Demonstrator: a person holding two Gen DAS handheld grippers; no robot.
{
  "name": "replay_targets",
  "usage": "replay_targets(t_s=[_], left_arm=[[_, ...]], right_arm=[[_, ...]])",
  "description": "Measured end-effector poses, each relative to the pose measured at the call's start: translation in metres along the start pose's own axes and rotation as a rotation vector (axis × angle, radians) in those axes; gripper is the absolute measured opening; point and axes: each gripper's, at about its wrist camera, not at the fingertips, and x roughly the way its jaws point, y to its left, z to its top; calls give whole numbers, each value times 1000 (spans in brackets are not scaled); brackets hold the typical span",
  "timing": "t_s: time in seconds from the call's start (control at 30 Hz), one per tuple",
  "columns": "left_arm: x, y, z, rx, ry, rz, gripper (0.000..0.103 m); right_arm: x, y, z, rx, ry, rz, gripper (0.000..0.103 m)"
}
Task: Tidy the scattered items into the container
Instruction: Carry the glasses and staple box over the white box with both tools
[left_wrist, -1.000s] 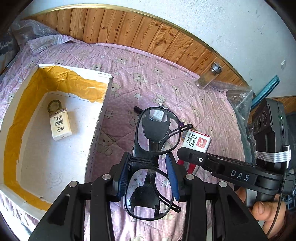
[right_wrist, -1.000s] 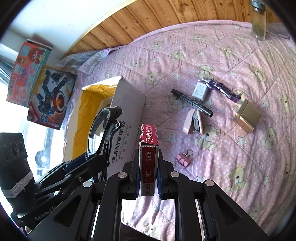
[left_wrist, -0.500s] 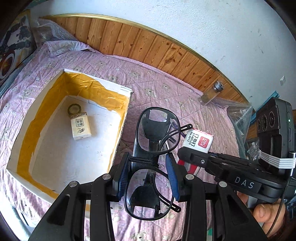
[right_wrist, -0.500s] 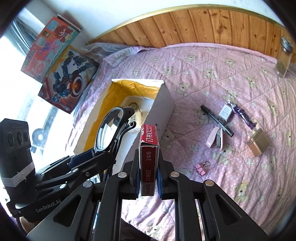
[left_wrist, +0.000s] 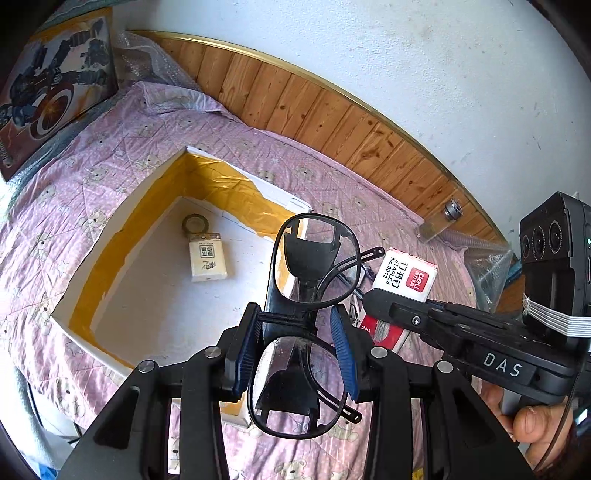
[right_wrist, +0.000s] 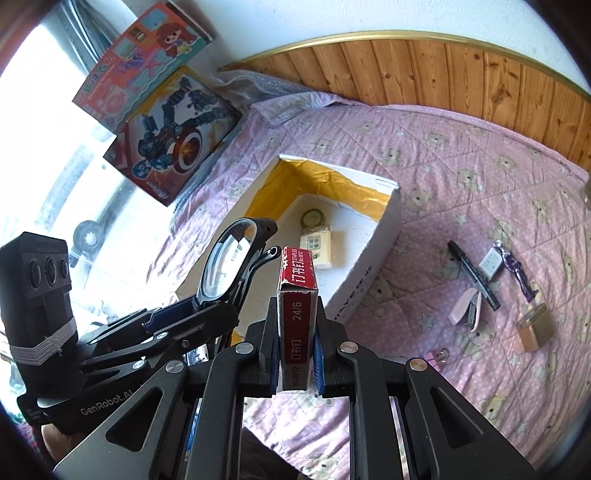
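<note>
Both grippers are loaded and up in the air over the bed. The left gripper (left_wrist: 295, 354) is clamped on the glasses (left_wrist: 306, 321) at the bridge, one lens pointing ahead, the other back toward the camera. The right gripper (right_wrist: 295, 354) is squeezed tight on the staple box (right_wrist: 297, 306), held upright on end. The box (left_wrist: 122, 236), white with yellow tape lining its walls, sits on the pink quilt (right_wrist: 461, 177), open, with a tape roll (left_wrist: 195, 223) and a small pack (left_wrist: 207, 258) already on its floor.

Judging from here, this is the carry-in: both loads look near the box's near corner, not yet inside. To do it well, bring each one over bare floor, clear of the pack, lower before letting go — the glasses especially, so the lenses don't drop. Keep the two tools apart; they hang just beside each other.

Still on the quilt: marker (right_wrist: 472, 273), stapler (right_wrist: 467, 312), binder clip (right_wrist: 436, 357), gold case (right_wrist: 533, 326).
</note>
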Motion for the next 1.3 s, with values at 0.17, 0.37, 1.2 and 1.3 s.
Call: replay_targets(t_s=[0.17, 0.37, 1.2, 1.3], left_arm=[[-7, 17, 3, -35, -21, 18, 40], [-11, 37, 8, -75, -35, 46, 40], [31, 100, 41, -157, 62, 221, 40], [41, 104, 45, -164, 85, 232, 40]], right_arm=[[6, 12, 7, -25, 9, 10, 15], [15, 23, 16, -55, 25, 19, 15], [86, 24, 64, -97, 116, 19, 15], [97, 19, 71, -96, 132, 7, 15]])
